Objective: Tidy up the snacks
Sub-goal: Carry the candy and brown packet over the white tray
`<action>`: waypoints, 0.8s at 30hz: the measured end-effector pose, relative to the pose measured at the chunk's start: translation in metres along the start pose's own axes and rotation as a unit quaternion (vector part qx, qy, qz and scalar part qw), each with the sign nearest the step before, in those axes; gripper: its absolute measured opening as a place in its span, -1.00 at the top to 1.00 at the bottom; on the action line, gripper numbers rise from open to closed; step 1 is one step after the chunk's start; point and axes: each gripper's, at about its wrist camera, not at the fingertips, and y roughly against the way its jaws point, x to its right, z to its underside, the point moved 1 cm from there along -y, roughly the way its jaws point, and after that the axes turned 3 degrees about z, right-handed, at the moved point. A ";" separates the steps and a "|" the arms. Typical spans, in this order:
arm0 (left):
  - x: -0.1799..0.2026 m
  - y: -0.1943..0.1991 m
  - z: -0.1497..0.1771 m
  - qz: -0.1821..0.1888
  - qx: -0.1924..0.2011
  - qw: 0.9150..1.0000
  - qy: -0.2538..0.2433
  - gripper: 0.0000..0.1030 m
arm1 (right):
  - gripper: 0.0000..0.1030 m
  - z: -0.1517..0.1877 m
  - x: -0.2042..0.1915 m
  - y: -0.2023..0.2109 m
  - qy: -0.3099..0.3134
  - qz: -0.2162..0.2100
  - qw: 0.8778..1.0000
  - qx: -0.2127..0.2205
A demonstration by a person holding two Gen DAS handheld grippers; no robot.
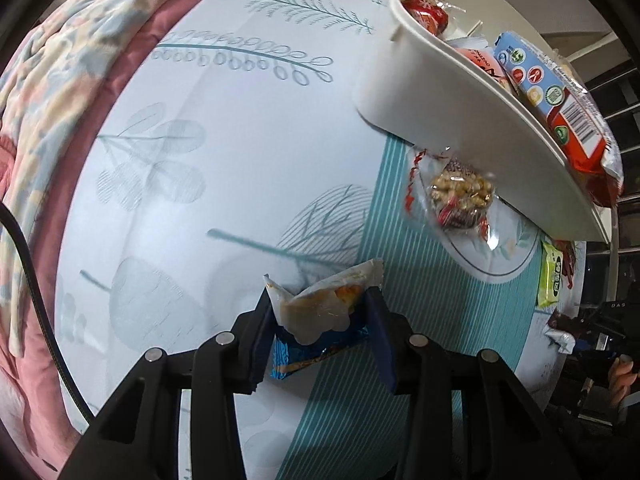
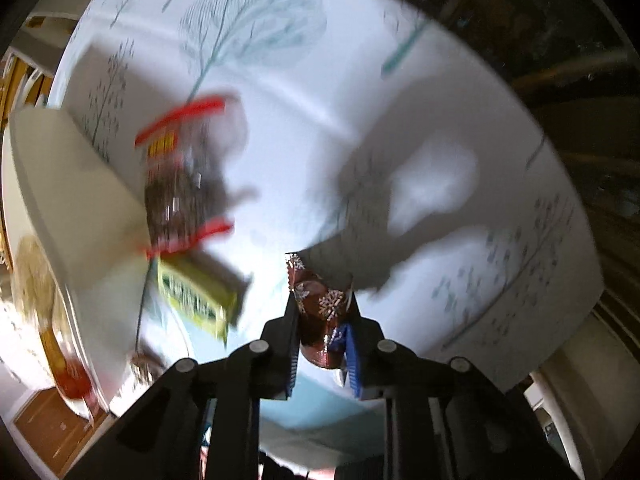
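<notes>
The left tool (image 1: 320, 312) is clamped on a blue-and-white snack packet (image 1: 320, 320), held clear above the leaf-patterned tabletop (image 1: 240, 160). The right tool (image 2: 322, 320) is pinched tight on a small dark red wrapped sweet (image 2: 322, 312) with snowflake print, also lifted off the cloth. Just beyond the left tool, a clear bag of nuts (image 1: 460, 196) lies partly under the edge of the white tray (image 1: 460, 92), and a green packet (image 1: 551, 276) sits further out near the tabletop's edge. The tray already holds several snacks, among them a blue-and-red packet (image 1: 560, 96). The sorting looks well under way: two items are in hand and not yet in the tray, and at least the nuts and green packet remain outside it.
</notes>
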 end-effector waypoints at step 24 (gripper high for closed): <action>0.009 0.127 -0.018 -0.002 0.027 0.999 -0.044 0.19 | 0.63 0.162 -0.134 0.020 0.225 -0.106 0.965 -0.087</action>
